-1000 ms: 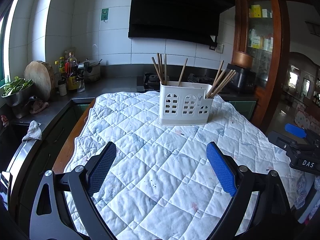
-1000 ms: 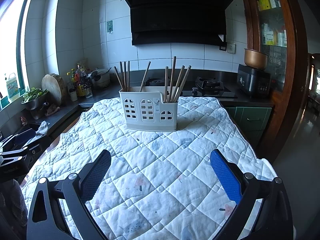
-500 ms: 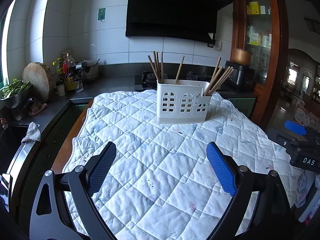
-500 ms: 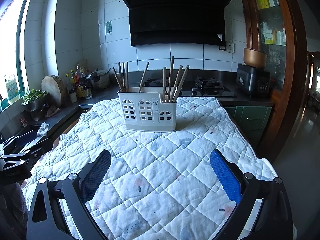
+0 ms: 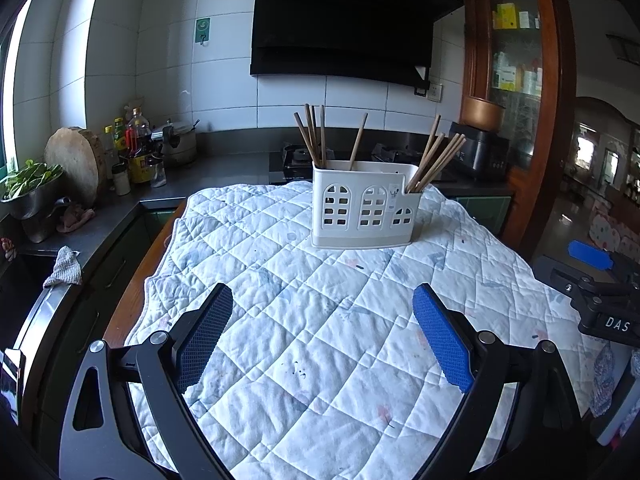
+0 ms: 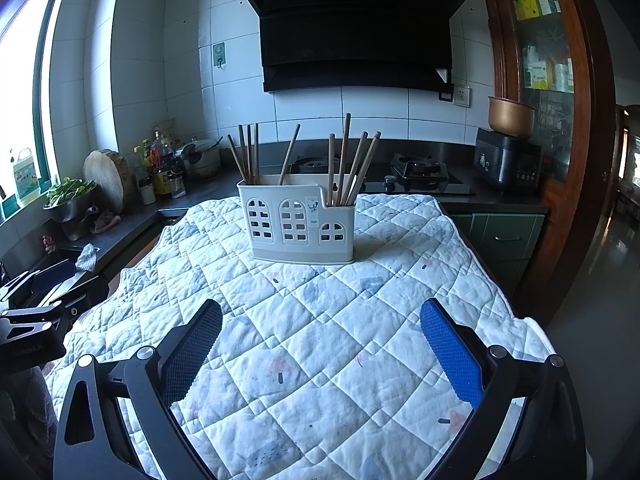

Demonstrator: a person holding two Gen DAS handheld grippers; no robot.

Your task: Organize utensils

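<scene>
Left wrist view shows our left tongs [image 5: 322, 334] up close at the bottom, wide open with nothing between the blue pads. Our right tongs [image 6: 320, 350] look the same in the right wrist view: wide open and holding nothing. Both hang over the quilted cloth [image 5: 320, 320] that covers the surface, and we see no loose sticks lying on it. Farther out, in the middle of the cloth, stands the white holder [image 5: 364, 210] with little window holes. Some chopsticks [image 5: 314, 136] stand in its taller left part, one of them leaning apart from the bunch. More chopsticks [image 5: 436, 160] lean in the lower right part. We think we are between steps now, picking which stick to go for. Next we would need to reach forward, line one pair of tongs up with a single stick near its top, and close gently so the holder does not tip.
</scene>
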